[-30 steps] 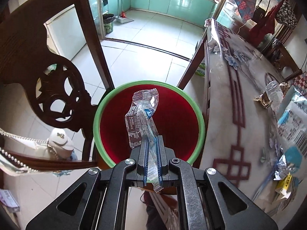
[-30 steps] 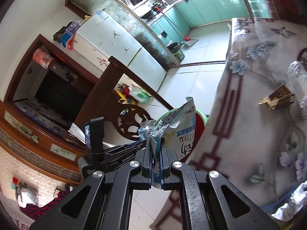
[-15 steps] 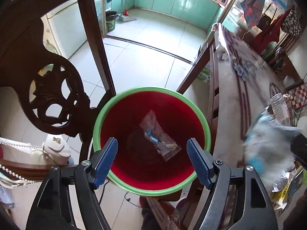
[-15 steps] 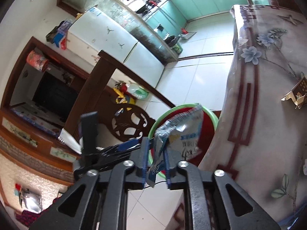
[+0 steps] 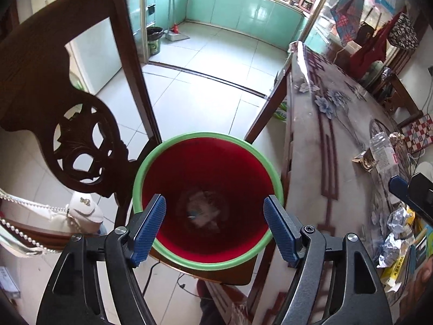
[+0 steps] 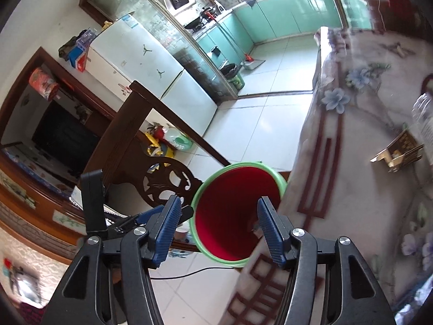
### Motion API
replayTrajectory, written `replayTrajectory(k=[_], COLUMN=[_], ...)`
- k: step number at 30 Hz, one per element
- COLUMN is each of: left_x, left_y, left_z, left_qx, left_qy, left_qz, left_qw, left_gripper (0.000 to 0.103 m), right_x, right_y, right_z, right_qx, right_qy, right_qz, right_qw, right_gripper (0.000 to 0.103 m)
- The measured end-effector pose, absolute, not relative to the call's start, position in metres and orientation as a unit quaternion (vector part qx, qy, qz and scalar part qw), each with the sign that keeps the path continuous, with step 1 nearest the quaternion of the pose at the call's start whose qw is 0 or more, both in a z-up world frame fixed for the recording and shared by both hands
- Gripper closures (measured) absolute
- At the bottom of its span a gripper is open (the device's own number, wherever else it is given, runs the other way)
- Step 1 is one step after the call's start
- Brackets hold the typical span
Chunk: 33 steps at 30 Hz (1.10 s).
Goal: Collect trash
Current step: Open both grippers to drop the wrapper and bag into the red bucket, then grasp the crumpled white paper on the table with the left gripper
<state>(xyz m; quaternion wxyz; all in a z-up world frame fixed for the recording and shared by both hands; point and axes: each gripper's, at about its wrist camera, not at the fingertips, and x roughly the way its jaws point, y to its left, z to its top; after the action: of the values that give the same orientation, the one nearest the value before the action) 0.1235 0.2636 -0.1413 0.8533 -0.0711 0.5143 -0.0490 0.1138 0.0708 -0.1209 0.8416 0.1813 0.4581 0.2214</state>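
Observation:
A red bin with a green rim (image 5: 162, 149) stands beside the table, directly under my left gripper (image 5: 213, 222), which is open and empty. Wrappers (image 5: 201, 211) lie at the bin's bottom. In the right wrist view the same bin (image 6: 205, 189) is below my right gripper (image 6: 219, 227), which is open and empty. More trash lies on the table: crumpled foil wrappers (image 5: 397, 233), a plastic bottle (image 5: 381, 151) and a small torn carton (image 6: 397, 154).
A carved dark wooden chair (image 5: 81, 135) stands left of the bin, with a white bag (image 5: 84, 208) on its seat. The floral-covered table (image 5: 324, 135) runs along the right. Tiled floor (image 5: 203, 81) leads to a kitchen.
Both grippers opened. The left let its clear wrapper fall into the bin, then the right released its blue-and-white packet, which is no longer between its fingers.

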Motion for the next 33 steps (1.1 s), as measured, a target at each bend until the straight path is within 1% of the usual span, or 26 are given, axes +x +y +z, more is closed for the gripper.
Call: replayTrajectory(k=[5,11,15,19,20,21,23,31,32,33], left_x=[0.117,0.100,0.085,0.070,0.067,0.063,0.056,0.032,0.029,0.027], left_y=[0.230,0.166,0.129,0.097,0.090,0.082,0.067,0.017,0.013,0.007], left_z=[-0.132,-0.125,-0.122,-0.120,-0.120,-0.120,-0.118,-0.116,-0.116,-0.117], left_qx=[-0.064,-0.024,-0.008,0.001,0.003,0.004,0.003,0.008,0.008,0.009], left_qy=[0.507,0.506,0.509,0.514,0.515,0.515,0.516,0.518,0.519,0.521], left_qz=[-0.087,-0.151,-0.178,-0.191,-0.193,-0.194,-0.196,-0.201,-0.201,-0.202], left_qw=[0.855,0.849,0.842,0.836,0.835,0.835,0.834,0.832,0.831,0.829], left_gripper=[0.029,0.028,0.028,0.028,0.028,0.028,0.028,0.028,0.028,0.028], right_x=[0.088,0.056,0.025,-0.005,-0.012,-0.016,-0.023,-0.023,-0.023,-0.023], right_y=[0.037,-0.034,-0.092,-0.143,-0.155,-0.165,-0.181,-0.198,-0.200,-0.201], right_z=[-0.098,-0.088,-0.088,-0.103,-0.109,-0.113,-0.122,-0.153,-0.156,-0.160], right_qx=[0.146,0.130,0.115,0.101,0.104,0.105,0.105,0.099,0.103,0.107], right_qy=[0.433,0.435,0.440,0.472,0.481,0.487,0.502,0.542,0.545,0.547], right_qz=[0.188,0.122,0.067,0.027,0.020,0.014,0.013,0.070,0.082,0.090], right_qw=[0.869,0.883,0.888,0.875,0.871,0.867,0.859,0.832,0.828,0.825], right_gripper=[0.045,0.045,0.045,0.046,0.049,0.059,0.068,0.068,0.071,0.076])
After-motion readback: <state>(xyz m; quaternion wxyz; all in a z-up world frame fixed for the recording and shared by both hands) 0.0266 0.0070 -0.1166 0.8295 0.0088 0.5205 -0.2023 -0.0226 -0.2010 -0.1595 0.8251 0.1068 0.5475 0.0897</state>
